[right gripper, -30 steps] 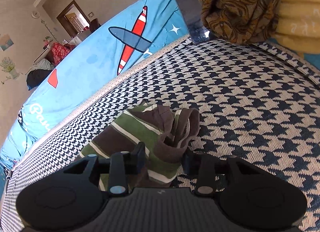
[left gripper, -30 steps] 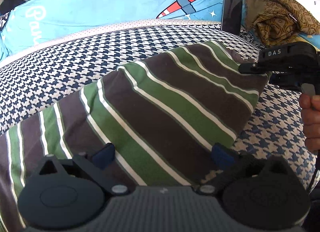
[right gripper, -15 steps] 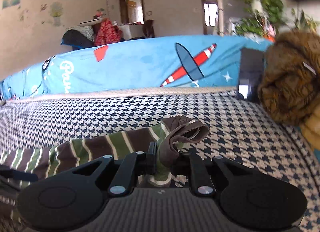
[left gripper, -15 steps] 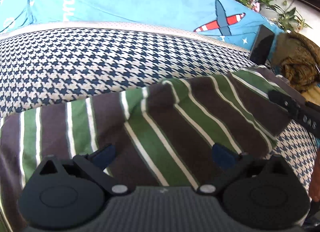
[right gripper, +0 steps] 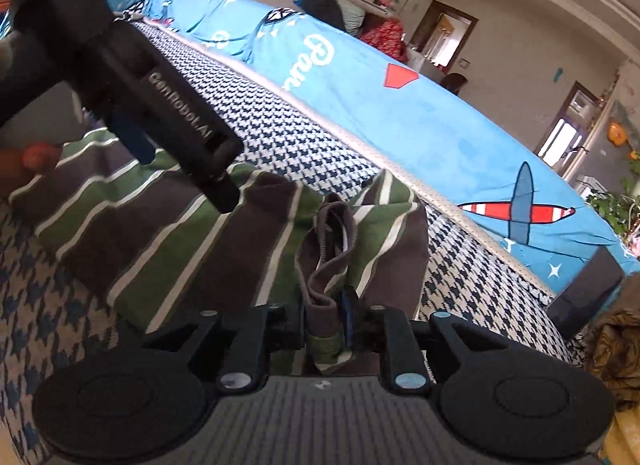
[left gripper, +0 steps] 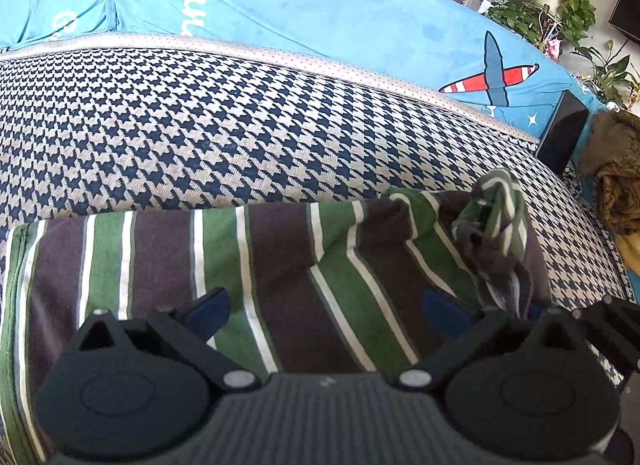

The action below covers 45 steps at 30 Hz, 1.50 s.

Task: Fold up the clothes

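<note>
A striped garment (left gripper: 280, 261) in green, brown and white lies on the houndstooth bed cover (left gripper: 200, 137). My left gripper (left gripper: 324, 309) is open, its blue pads (left gripper: 208, 305) spread over the cloth near its front edge. My right gripper (right gripper: 324, 313) is shut on a bunched brown-edged corner of the garment (right gripper: 332, 241) and holds it lifted over the rest of the cloth. That bunched corner shows at the right in the left wrist view (left gripper: 496, 225). The left gripper's body (right gripper: 160, 105) crosses the upper left of the right wrist view.
A blue blanket with a plane print (left gripper: 360, 13) runs along the far side of the bed. A dark flat device (left gripper: 560, 137) leans against it at the right. A brown patterned cloth heap (left gripper: 620, 185) lies at the far right. Plants (left gripper: 560, 5) stand behind.
My right gripper has carried the pinched corner leftward over the garment, close beside my left gripper. The garment's right part is now folded over and bunched. My left gripper stays open.
</note>
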Available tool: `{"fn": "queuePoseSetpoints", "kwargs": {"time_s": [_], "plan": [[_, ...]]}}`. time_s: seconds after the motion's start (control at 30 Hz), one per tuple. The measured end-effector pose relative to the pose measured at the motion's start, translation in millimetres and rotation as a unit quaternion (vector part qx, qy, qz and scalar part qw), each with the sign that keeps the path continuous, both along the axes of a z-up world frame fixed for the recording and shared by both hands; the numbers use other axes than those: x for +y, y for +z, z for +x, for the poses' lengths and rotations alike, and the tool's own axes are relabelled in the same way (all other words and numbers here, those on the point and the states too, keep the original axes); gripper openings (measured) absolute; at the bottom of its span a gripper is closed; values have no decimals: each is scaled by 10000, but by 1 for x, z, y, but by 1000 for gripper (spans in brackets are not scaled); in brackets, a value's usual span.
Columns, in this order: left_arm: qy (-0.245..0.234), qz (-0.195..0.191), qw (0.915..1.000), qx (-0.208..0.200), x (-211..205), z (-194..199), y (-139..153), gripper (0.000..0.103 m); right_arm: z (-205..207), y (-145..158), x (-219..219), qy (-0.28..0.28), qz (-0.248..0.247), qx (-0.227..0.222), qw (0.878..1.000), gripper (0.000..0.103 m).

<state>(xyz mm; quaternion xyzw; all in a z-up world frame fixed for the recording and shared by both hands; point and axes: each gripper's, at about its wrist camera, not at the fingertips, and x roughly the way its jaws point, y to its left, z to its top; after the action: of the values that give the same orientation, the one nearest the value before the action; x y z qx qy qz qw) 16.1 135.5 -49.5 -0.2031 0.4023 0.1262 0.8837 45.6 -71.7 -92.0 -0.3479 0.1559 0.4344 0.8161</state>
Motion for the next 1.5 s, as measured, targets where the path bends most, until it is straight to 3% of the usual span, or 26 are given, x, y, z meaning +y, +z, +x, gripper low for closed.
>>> {"fn": "queuePoseSetpoints", "kwargs": {"time_s": [0.1, 0.3, 0.53, 0.73, 0.87, 1.03, 1.5], "plan": [[0, 6, 10000, -7, -2, 1, 1, 103, 2, 3, -1, 130, 6, 308, 9994, 28], [186, -17, 9998, -31, 2, -1, 3, 103, 14, 29, -17, 239, 628, 1406, 9878, 31], [263, -69, 9996, 7, 7, -4, 2, 103, 40, 54, -36, -274, 1670, 1934, 9664, 30], [257, -73, 9996, -13, 8, -6, 4, 103, 49, 64, -32, -247, 2047, 2316, 9507, 31], [250, -74, 9997, 36, 8, -6, 3, 103, 48, 63, -22, -442, 1948, 1999, 9592, 31], [248, -86, 9996, 134, 9, -7, 2, 103, 57, 55, -5, -793, 1878, 1881, 9607, 31], [266, -362, 9988, 212, 21, -14, 1, 103, 89, 5, 47, -1349, 1121, 2140, 9610, 31]]}}
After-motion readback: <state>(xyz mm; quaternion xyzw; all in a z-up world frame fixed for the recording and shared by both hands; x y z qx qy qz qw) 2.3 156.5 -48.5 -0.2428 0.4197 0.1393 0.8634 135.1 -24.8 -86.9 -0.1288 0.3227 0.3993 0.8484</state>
